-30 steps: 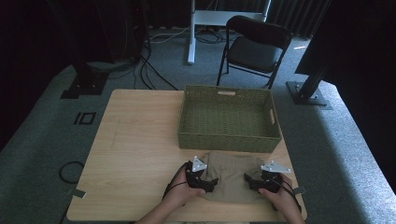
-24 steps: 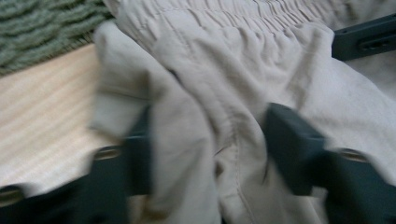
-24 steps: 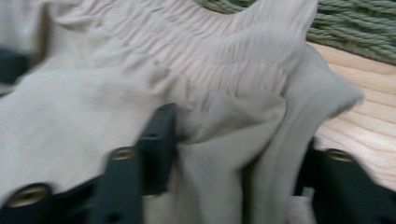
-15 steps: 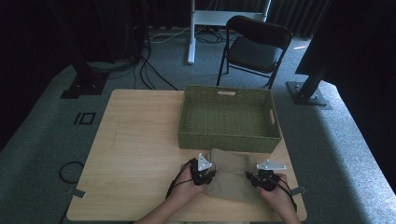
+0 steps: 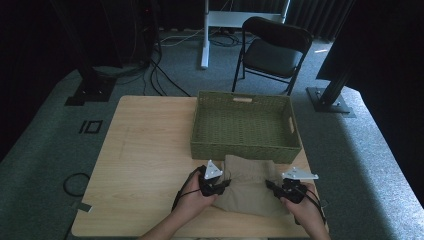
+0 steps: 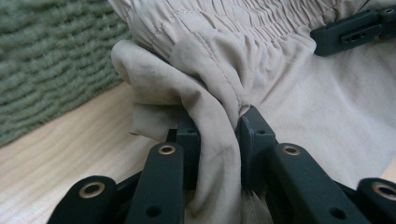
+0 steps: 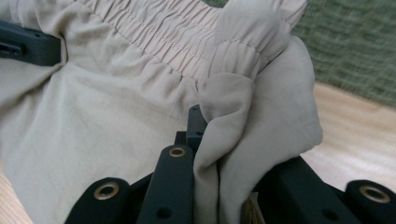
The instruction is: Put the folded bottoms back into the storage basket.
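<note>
A beige garment with an elastic waistband point(image 5: 247, 186) lies at the table's near edge, just in front of the green woven basket point(image 5: 245, 149). My left gripper point(image 5: 221, 187) pinches the garment's left side; in the left gripper view its jaws point(image 6: 219, 133) have just been closing and squeeze a bunched fold of cloth point(image 6: 205, 84). My right gripper point(image 5: 273, 187) is shut on the garment's right side, with fabric point(image 7: 252, 93) gathered between its jaws point(image 7: 210, 135). The pinched edges are lifted slightly off the wood.
The basket stands at the far right of the wooden table point(image 5: 145, 150), and its inside looks empty. Bare tabletop stretches to the left. A black folding chair point(image 5: 272, 52) and stand bases sit on the carpet beyond.
Both grippers have moved inward onto the garment's sides, closed on the cloth and risen a little, bunching the fabric between them.
</note>
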`<control>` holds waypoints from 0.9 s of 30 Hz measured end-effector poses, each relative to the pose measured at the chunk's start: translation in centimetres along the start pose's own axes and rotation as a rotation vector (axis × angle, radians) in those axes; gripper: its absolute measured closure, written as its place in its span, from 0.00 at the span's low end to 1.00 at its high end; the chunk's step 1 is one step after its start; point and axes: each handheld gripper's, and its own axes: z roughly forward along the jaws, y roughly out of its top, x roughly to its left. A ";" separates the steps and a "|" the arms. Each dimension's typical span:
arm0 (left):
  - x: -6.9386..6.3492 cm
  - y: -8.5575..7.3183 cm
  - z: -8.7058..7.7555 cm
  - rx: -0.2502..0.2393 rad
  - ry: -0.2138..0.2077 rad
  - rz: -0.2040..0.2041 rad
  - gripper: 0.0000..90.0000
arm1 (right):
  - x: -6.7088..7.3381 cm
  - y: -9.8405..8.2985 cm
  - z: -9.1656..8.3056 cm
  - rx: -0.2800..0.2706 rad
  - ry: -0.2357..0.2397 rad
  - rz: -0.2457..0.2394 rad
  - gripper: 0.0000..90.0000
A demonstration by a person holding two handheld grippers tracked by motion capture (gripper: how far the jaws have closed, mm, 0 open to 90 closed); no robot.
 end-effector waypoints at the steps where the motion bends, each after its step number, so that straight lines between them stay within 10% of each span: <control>1: 0.0 0.2 -0.2 -0.009 -0.007 -0.012 0.83 | 0.0 0.2 -0.2 -0.002 0.003 -0.004 0.88; 27: 2.0 6.9 -4.9 -0.140 0.014 0.018 0.83 | 0.0 8.0 -3.6 -0.146 0.042 -0.053 0.88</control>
